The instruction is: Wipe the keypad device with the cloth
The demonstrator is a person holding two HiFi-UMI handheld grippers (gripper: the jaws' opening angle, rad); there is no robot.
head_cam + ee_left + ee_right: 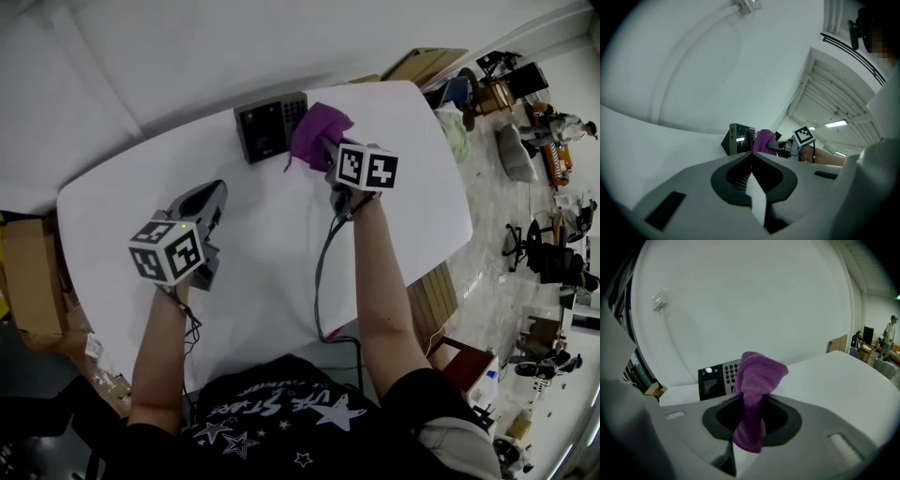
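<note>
The dark keypad device [270,125] stands near the far edge of the white table [403,216], its screen at the left and keys at the right. My right gripper [323,150] is shut on a purple cloth [319,134] that bunches up just right of the device, over its key side. In the right gripper view the cloth [754,390] rises between the jaws and hides part of the keypad device [717,379]. My left gripper [208,199] hovers nearer me on the left, shut and holding nothing; in its own view the device [739,138] and cloth [763,141] are ahead.
A white wall runs behind the table's far edge. A black cable [323,272] trails from the right gripper across the table towards me. Cardboard boxes [33,277] sit on the floor at the left; chairs and clutter [539,253] fill the room on the right.
</note>
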